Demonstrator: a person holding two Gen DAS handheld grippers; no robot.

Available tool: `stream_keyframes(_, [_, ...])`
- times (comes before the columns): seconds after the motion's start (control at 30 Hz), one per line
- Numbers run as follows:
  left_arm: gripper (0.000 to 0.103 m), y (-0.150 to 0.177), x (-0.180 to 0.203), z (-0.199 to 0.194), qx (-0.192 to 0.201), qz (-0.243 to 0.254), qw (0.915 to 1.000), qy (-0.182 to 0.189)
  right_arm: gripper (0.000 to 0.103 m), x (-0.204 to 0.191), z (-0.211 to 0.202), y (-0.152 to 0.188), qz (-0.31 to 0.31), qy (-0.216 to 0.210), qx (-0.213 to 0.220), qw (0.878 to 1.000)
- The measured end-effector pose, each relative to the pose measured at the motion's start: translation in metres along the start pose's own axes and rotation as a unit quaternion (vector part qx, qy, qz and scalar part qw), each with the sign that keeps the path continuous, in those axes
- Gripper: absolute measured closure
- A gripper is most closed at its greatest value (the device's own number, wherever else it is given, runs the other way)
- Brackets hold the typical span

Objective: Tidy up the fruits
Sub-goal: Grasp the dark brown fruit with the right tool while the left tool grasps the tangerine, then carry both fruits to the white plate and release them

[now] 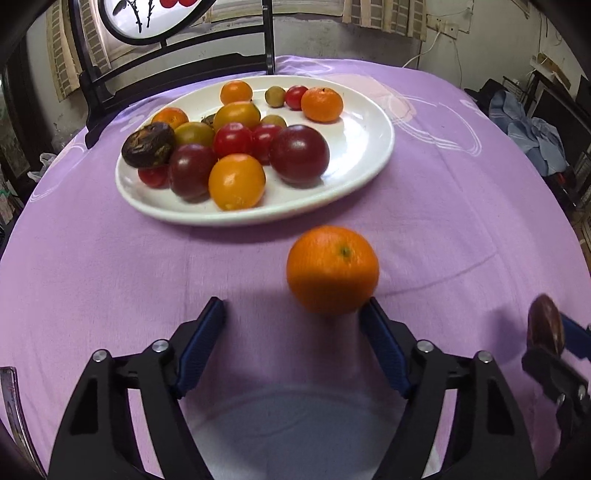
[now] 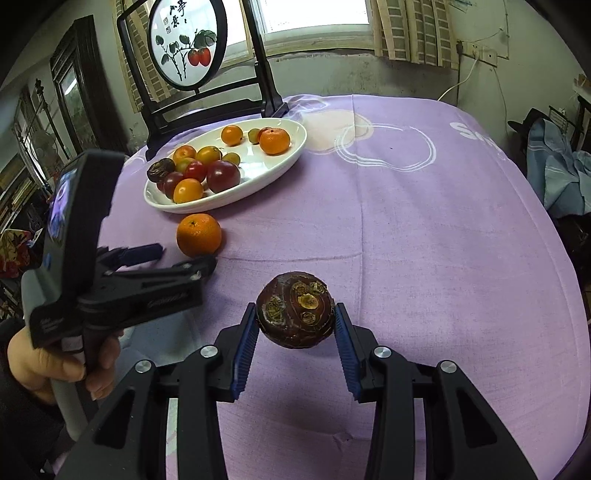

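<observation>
- Before the left hand-held gripper (image 1: pixel 293 308), jaws apart, an orange (image 1: pixel 332 269) sits on the purple-clothed table (image 1: pixel 443 206), near a white plate (image 1: pixel 369 147) of fruit.
- Between the right hand-held gripper (image 2: pixel 295 317) pads, a dark brown fruit (image 2: pixel 295 314) is clamped above the cloth; a hand (image 2: pixel 55 365) grips the left tool.

Domestic room, lived-in, most likely a dining or sitting area of a home. Evidence: round table under a lilac printed cloth (image 2: pixel 424 229); white oval plate (image 2: pixel 295 140) heaped with small fruits; decorative round painted screen (image 2: pixel 186 40) in a dark wooden stand at the table's far edge; window with patterned curtains (image 2: pixel 413 33); stained plaster wall with a socket and trailing white cable (image 2: pixel 467 72). Also: blue clothing (image 2: pixel 554 173) piled at the right, dark framed cabinet (image 2: pixel 79 85) at the left.
</observation>
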State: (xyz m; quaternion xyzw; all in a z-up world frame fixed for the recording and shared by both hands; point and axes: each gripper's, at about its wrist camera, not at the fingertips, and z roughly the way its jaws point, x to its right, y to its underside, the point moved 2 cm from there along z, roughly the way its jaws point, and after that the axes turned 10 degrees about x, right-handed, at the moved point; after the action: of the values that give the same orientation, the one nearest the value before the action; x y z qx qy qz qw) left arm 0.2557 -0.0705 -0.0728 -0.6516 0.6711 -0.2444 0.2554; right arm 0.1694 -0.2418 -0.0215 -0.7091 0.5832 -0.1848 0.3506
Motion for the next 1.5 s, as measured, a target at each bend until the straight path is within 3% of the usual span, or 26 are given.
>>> stream_keyframes(0.1, [0.032, -0.003, 0.005, 0.002, 0.003, 0.007, 1.0000, -0.005, 0.061, -0.001, 0.002, 0.002, -0.003, 0.003, -0.003, 1.000])
stream_keyframes(0.13, [0.043, -0.004, 0.008, 0.001, 0.009, 0.014, 0.9999, 0.001, 0.061, -0.001, 0.005, 0.002, -0.004, 0.007, -0.006, 1.000])
stream_keyframes(0.17, [0.059, -0.004, 0.011, -0.001, 0.014, 0.024, 0.9996, 0.009, 0.061, -0.001, 0.006, 0.003, -0.004, 0.011, -0.008, 1.000])
stream_keyframes(0.2, [0.062, -0.003, 0.014, -0.004, 0.015, 0.031, 0.9993, 0.017, 0.061, -0.001, 0.008, 0.004, -0.007, 0.014, -0.011, 1.000])
stream_keyframes(0.5, [0.064, 0.014, -0.014, -0.041, 0.025, 0.021, 0.9986, 0.042, 0.061, -0.006, 0.012, 0.009, -0.015, 0.021, -0.009, 1.000])
stream_keyframes(0.6, [0.075, 0.017, -0.026, -0.060, 0.039, 0.024, 0.9977, 0.049, 0.061, -0.009, 0.011, 0.009, -0.019, 0.019, -0.006, 1.000])
stream_keyframes(0.77, [0.075, 0.006, -0.040, -0.076, 0.057, 0.028, 0.9961, 0.060, 0.061, -0.027, 0.010, 0.008, -0.036, -0.004, 0.000, 0.999])
stream_keyframes(0.87, [0.074, 0.011, -0.044, -0.067, 0.045, 0.020, 0.9968, 0.062, 0.061, -0.034, 0.015, 0.010, -0.045, -0.010, -0.007, 0.999])
stream_keyframes(0.9, [0.070, 0.014, -0.046, -0.065, 0.046, 0.015, 0.9970, 0.061, 0.061, -0.035, 0.015, 0.011, -0.048, -0.014, -0.008, 0.999])
stream_keyframes(0.97, [0.040, 0.017, -0.048, -0.064, 0.052, 0.008, 0.9967, 0.062, 0.061, -0.037, 0.014, 0.011, -0.049, -0.015, -0.007, 0.999])
stream_keyframes(1.0, [0.037, 0.017, -0.048, -0.063, 0.054, 0.008, 0.9967, 0.061, 0.061, -0.038, 0.014, 0.011, -0.049, -0.017, -0.008, 0.999])
stream_keyframes(1.17, [0.037, 0.016, -0.042, -0.050, 0.055, 0.035, 0.9973, 0.034, 0.061, -0.039, 0.012, 0.013, -0.052, -0.019, -0.011, 0.998])
stream_keyframes(1.43, [0.037, 0.011, -0.058, -0.036, 0.046, 0.015, 0.9987, 0.017, 0.061, -0.043, 0.009, 0.013, -0.055, -0.022, -0.005, 0.998])
stream_keyframes(1.5, [0.049, 0.012, -0.058, -0.026, 0.035, 0.014, 0.9991, 0.018, 0.061, -0.043, 0.010, 0.013, -0.057, -0.021, -0.005, 0.998])
